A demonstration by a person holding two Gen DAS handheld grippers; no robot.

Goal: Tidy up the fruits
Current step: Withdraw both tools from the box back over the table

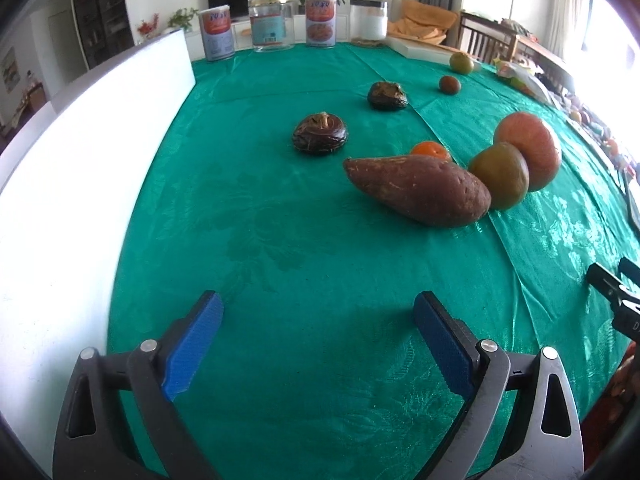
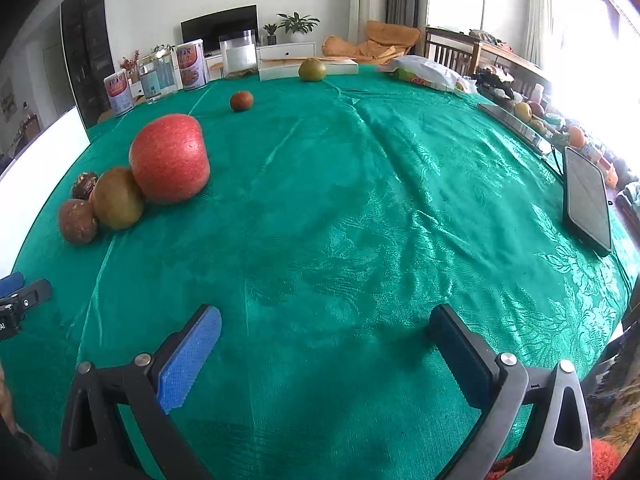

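On the green tablecloth (image 1: pixel 280 220) lie a sweet potato (image 1: pixel 418 189), a green-brown fruit (image 1: pixel 500 175), a big red apple (image 1: pixel 530 150) and a small orange (image 1: pixel 431 150), grouped together. Two dark wrinkled fruits (image 1: pixel 320 133) (image 1: pixel 387 96) lie behind them. A small red fruit (image 1: pixel 449 85) and a green fruit (image 1: pixel 461 63) sit farther back. My left gripper (image 1: pixel 318 312) is open and empty, low over the cloth in front of the sweet potato. My right gripper (image 2: pixel 326 328) is open and empty, to the right of the apple (image 2: pixel 170 159) and green-brown fruit (image 2: pixel 117 198).
A white board (image 1: pixel 80 184) stands along the left edge. Cans and jars (image 1: pixel 272 24) line the far edge, with a flat white box (image 2: pixel 308 66). A phone (image 2: pixel 588 198) and a tablet (image 2: pixel 516 124) lie at the right, beside bags and clutter (image 2: pixel 432 72).
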